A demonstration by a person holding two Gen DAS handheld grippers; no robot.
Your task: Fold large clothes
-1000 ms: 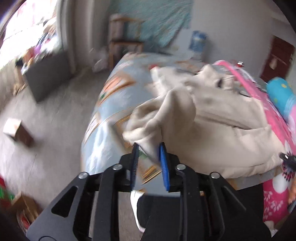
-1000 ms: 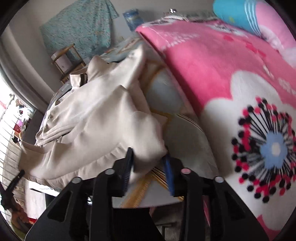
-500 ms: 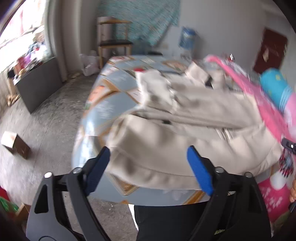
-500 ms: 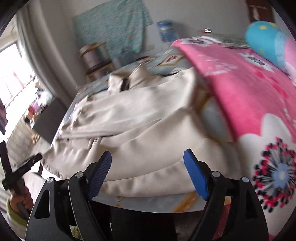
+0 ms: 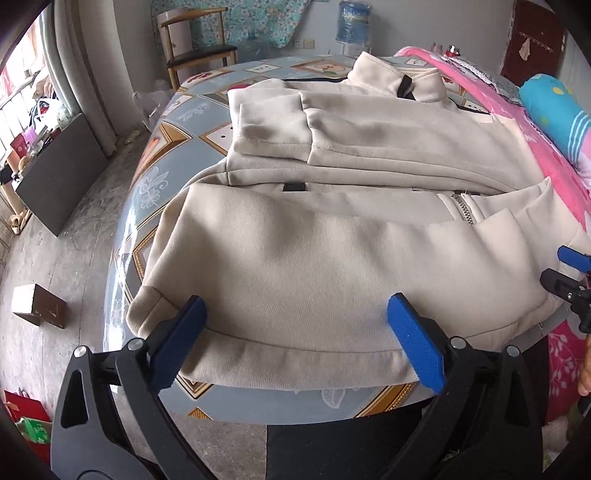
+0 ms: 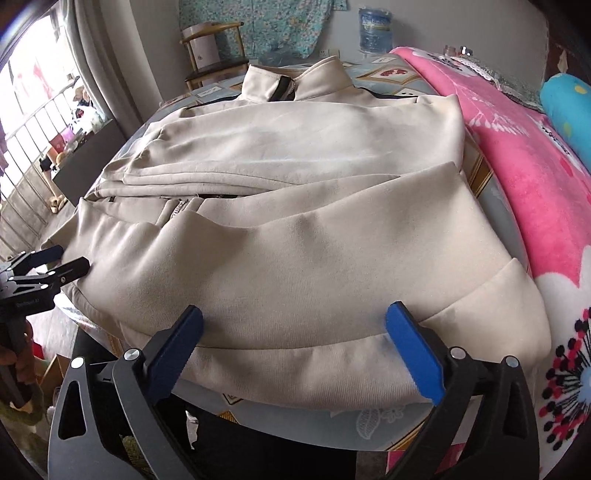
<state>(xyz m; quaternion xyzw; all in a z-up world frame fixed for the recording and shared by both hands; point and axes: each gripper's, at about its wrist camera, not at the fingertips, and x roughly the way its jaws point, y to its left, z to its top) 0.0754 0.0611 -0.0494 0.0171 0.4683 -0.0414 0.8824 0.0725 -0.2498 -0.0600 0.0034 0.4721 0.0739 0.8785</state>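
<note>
Left wrist view – jacket: the cream fleece zip-up jacket (image 5: 314, 229) lay on the table with the blue-and-gold patterned cover (image 5: 166, 140), sleeves folded in across the chest, collar at the far end, hem hanging just over the near edge.
Left wrist view – left gripper (image 5: 295, 332): its blue pads stood wide apart, holding nothing, straddling the hem near the jacket's left corner.
Left wrist view – writing: none I could read; the blue water jug (image 5: 351, 21) carried a label too small to make out.
Right wrist view – right gripper (image 6: 299, 336): jaws spread wide and empty, over the hem toward the side by the pink flowered blanket (image 6: 535, 177).
Right wrist view – left gripper seen from the side: parted, just beside the jacket's left edge.
Right wrist view – writing: small print on the left tool's body, unreadable.
Step in hand, as I judged it: take both hem corners level – pinching every layer – then carry them together toward the collar, so the fold lands square.
Risk: thick fleece could slip if only the top layer was caught.
</note>
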